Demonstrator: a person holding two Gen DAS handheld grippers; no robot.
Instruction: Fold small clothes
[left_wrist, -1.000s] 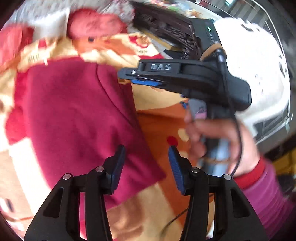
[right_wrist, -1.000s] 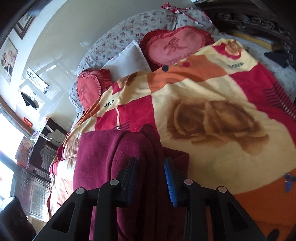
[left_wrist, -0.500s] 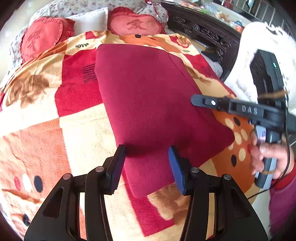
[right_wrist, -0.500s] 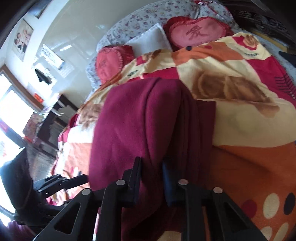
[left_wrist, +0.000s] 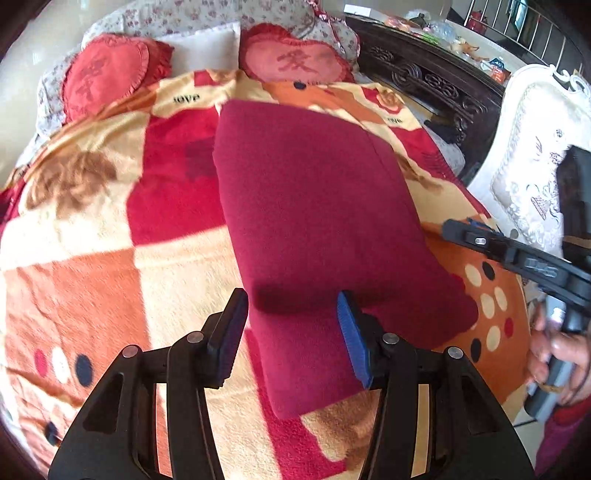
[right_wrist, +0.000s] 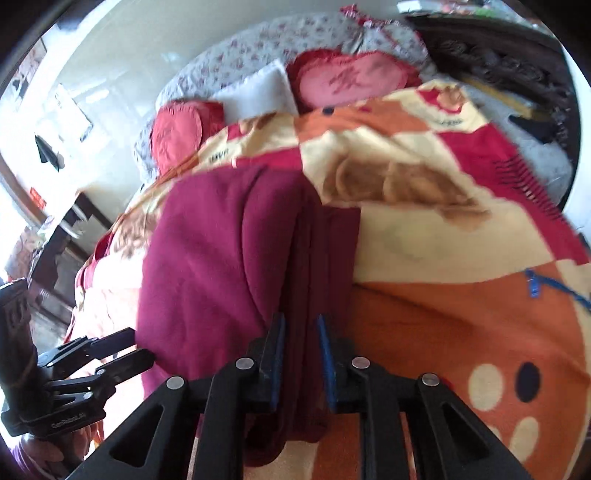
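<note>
Currently a dark red garment (left_wrist: 317, 221) is laid lengthwise on a patchwork fleece blanket (left_wrist: 110, 236) covering the bed, running from about 6 o'clock up toward 12 in the left wrist view. It is already folded into a long, narrow rectangle with a seam line visible near the 1 o'clock corner.

The left gripper (left_wrist: 291, 332) is held above the near end of the garment with its jaws spread wide and nothing between them; its shadow is cast on the cloth just ahead of the pads. Probably it is hovered there ready to pin or take that end.

The right gripper (right_wrist: 299, 365) is seen closed down on a bunched edge of the garment (right_wrist: 221, 266), cloth filling the narrow gap between the blue pads. In the left view the same tool (left_wrist: 517, 254) is seen at 3 o'clock, beside the garment's right edge, so the grip is judged to be kept on that side to steady or draw over the layer for a further fold.

Two red heart cushions (left_wrist: 295, 59) and a white pillow (left_wrist: 207, 51) are set at 12 o'clock against the headboard, well apart from the work. A white chair (left_wrist: 535, 140) is placed at 2 o'clock beside the bed.

Right view is blurred, so layer count at the pinched edge cannot be told.
</note>
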